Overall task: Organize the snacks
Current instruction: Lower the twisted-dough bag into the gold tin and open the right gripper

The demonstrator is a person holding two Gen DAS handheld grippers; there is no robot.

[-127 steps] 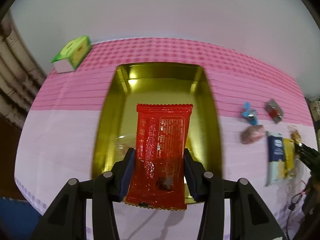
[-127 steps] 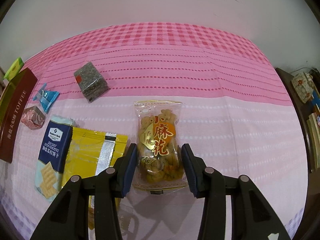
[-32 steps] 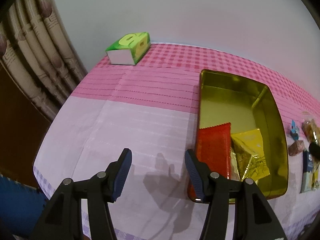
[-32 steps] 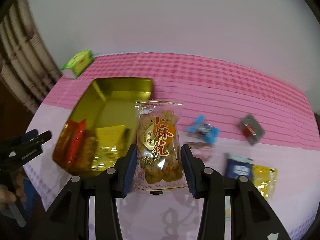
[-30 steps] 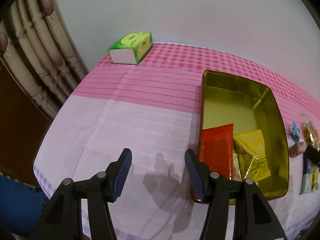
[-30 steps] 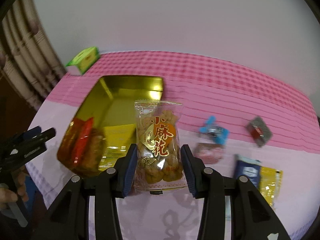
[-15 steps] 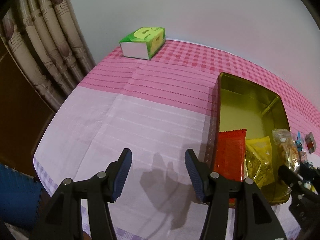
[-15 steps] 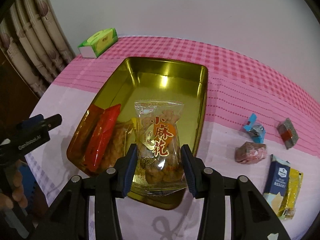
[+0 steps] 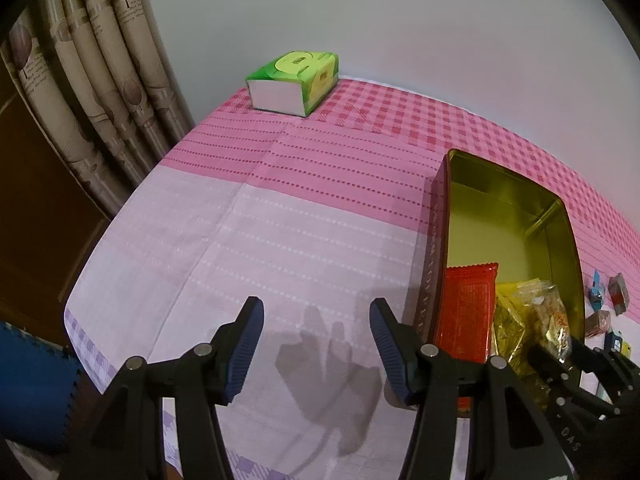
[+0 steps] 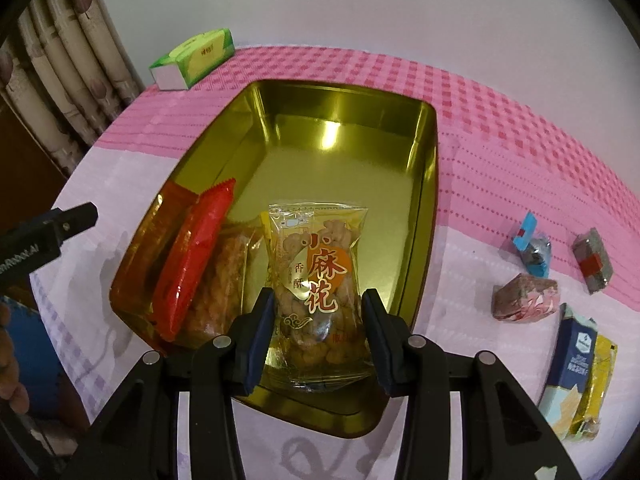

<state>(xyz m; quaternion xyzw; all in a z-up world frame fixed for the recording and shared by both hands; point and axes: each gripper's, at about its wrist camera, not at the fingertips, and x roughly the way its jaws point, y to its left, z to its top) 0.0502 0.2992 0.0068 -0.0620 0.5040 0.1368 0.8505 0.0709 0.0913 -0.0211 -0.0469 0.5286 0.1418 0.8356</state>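
The right gripper (image 10: 318, 316) clamps a clear twisted-snack packet (image 10: 318, 276) over the gold tin (image 10: 424, 184), possibly touching its floor. The left gripper (image 9: 316, 332) hangs open beside it, over the tablecloth (image 9: 280, 240).

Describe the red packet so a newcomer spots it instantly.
Find the gold tin on the pink tablecloth. Along its left wall lies the red packet, flat and plain with zigzag ends, unlike the clear twisted-snack bag beside it.

Our right gripper (image 10: 318, 316), black-framed with blue ribbed pads, clamps a clear twisted-dough snack packet (image 10: 316, 280) between its jaws. Our left gripper (image 9: 316, 340) hangs with jaws spread wide, gripping nothing. Bare fingers (image 10: 8, 368) show at our left edge.
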